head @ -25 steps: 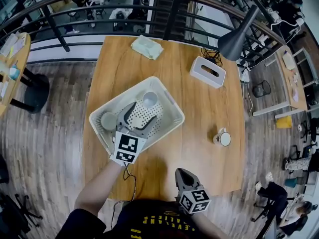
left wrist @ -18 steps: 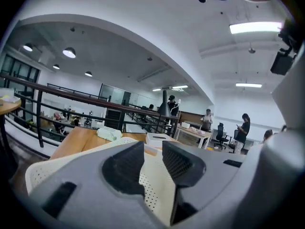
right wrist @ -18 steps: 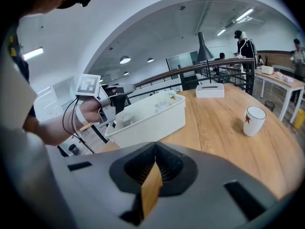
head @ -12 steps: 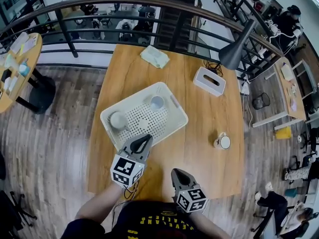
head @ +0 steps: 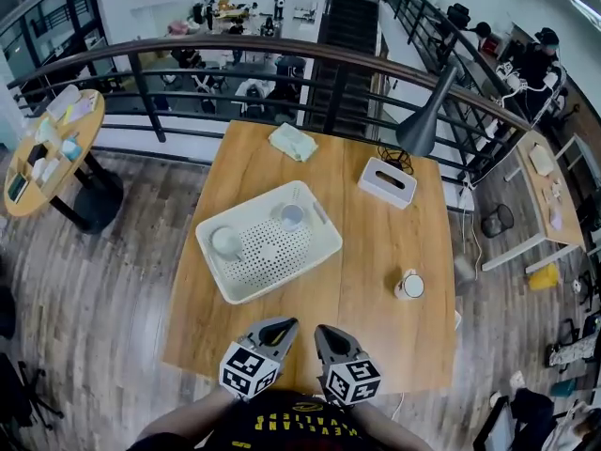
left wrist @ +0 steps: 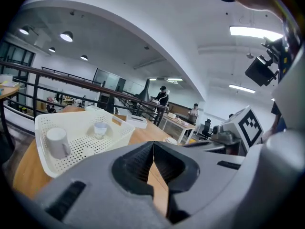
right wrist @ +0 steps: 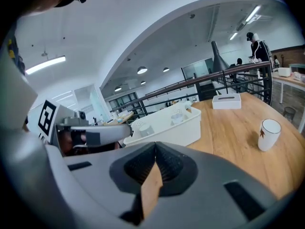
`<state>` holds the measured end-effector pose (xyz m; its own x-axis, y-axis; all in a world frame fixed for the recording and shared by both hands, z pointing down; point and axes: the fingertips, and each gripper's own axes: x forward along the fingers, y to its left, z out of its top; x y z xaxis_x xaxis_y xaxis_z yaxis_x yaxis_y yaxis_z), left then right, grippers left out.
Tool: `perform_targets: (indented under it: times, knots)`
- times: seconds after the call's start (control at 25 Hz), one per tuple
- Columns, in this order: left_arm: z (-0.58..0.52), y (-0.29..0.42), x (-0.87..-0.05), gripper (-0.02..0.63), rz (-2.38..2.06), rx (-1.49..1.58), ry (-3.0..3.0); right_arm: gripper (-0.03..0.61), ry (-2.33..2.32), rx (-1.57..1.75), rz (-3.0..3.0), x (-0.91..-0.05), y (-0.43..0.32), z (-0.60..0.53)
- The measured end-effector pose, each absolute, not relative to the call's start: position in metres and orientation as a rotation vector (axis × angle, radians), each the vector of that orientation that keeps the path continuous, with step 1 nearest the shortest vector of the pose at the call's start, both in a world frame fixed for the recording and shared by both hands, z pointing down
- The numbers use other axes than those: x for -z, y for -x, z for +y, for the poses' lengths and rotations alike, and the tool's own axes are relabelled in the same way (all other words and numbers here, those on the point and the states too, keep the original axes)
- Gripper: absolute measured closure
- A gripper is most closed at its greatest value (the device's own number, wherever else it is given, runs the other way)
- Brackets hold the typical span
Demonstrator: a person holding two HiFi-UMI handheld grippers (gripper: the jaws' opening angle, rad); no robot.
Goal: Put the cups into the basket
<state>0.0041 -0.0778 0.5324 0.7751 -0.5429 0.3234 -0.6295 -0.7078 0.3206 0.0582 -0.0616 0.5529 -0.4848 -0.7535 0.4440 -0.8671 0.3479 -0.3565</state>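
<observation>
White basket (head: 286,272), tan wood table (head: 376,238)

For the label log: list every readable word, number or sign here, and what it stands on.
"CLEVELAND", seemingly, upside down: yellow print, person's black shirt.
Square black-and-white codes, no letters: cubes on left gripper and right gripper.
Brown mark, white ceramic mug: too small.

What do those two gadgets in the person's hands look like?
The left gripper and right gripper are grey, wedge-shaped shells tapering to a tip, with black ribbed pads inside. Each carries a white cube printed with black square markers. The person wears a dark shirt with yellow lettering.
</observation>
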Motion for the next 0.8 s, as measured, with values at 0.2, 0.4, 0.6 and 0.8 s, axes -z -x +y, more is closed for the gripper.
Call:
perform_targets:
  times: [0.2,0.4,0.6,0.8]
  knots:
    - [-0.044,-0.019,-0.533,0.601,-0.860,-0.333,-2.537,0.565,-1.478,-0.815,-2.445,-0.542,-0.072,-0.042]
    - [-0.025,-0.033,-0.531,0.601,-0.869,-0.329,-2.537,0.565,-1.507,-0.809,-2.448,-0.540,-0.095,-0.024]
    - [0.002,-0.059,-0.526,0.602,-0.838,-0.311,-2.576,0.565,-1.515,-0.779,-2.455,-0.534,-0.113,-0.002]
    - [0.024,-0.075,-0.526,0.601,-0.834,-0.290,-2.573,0.565,-1.538,-0.749,-2.456,-0.529,-0.133,0.021]
